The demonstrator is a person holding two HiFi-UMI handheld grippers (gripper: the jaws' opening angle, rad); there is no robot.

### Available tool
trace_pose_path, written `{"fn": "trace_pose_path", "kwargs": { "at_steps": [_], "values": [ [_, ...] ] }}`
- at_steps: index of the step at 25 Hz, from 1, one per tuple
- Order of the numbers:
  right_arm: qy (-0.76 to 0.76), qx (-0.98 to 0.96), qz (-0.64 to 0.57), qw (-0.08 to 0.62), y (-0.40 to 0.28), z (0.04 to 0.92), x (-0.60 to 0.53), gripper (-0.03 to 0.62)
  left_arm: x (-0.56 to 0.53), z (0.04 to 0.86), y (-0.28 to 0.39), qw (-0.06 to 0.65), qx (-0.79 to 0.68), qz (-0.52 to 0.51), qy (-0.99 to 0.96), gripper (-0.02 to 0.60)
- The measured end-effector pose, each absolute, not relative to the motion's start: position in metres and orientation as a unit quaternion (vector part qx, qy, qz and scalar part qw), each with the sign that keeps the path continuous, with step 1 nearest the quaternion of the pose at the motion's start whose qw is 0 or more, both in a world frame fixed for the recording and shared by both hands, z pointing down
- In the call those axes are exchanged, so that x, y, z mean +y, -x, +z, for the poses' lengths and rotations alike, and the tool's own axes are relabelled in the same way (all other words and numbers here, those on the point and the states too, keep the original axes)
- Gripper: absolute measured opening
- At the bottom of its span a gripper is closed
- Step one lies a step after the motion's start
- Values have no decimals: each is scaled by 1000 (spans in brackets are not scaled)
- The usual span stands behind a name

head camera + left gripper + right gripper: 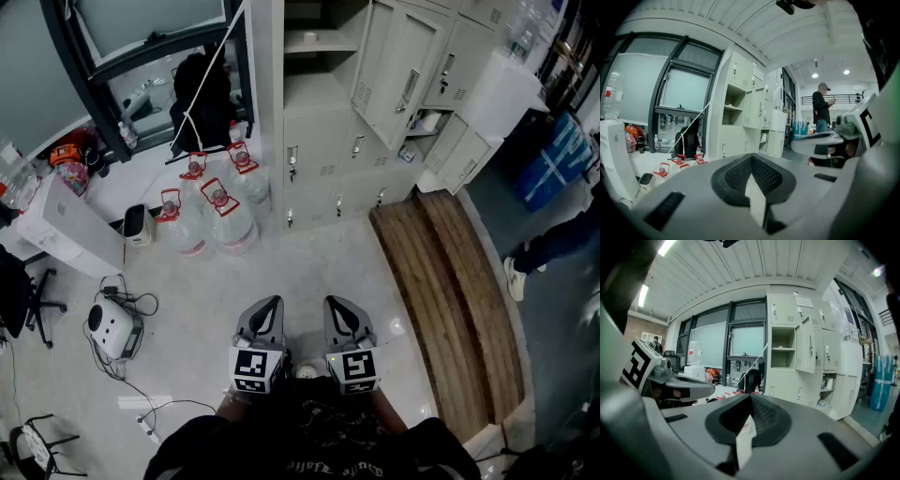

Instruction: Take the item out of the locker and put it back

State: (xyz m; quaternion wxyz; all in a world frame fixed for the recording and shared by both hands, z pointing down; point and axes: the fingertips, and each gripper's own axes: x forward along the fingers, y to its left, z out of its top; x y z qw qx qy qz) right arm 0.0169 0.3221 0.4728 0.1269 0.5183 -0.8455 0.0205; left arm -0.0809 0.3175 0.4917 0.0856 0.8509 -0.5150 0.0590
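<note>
The cream lockers (pixel 375 103) stand ahead across the floor, well out of reach. One tall door (pixel 398 75) hangs open, and an open compartment beside it holds small items (pixel 427 122). Another open compartment with bare shelves (pixel 319 42) is to the left, and shows as well in the right gripper view (pixel 783 350). My left gripper (pixel 270 305) and right gripper (pixel 336 305) are held side by side close to my body, low over the floor. Both are shut with nothing between the jaws, as each gripper view confirms: left gripper (pixel 752 159), right gripper (pixel 751 399).
Several water jugs with red handles (pixel 211 211) sit left of the lockers. A wooden platform (pixel 450 300) runs along the right. A white device with cables (pixel 114 328) lies on the floor at left. A person's leg (pixel 548 248) is at the right edge; another person (pixel 821 110) stands down the aisle.
</note>
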Motion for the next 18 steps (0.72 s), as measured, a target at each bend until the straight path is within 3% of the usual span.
{"fn": "trace_pose_path", "kwargs": {
  "at_steps": [4,18],
  "values": [
    [-524,-838,18,150,-7,478,300,3,290,490,93,80,-511,59,-854,8],
    [-610,-785,40,103,-6,471,186,3,164,487,106,72,-454,52,-887,8]
  ]
}}
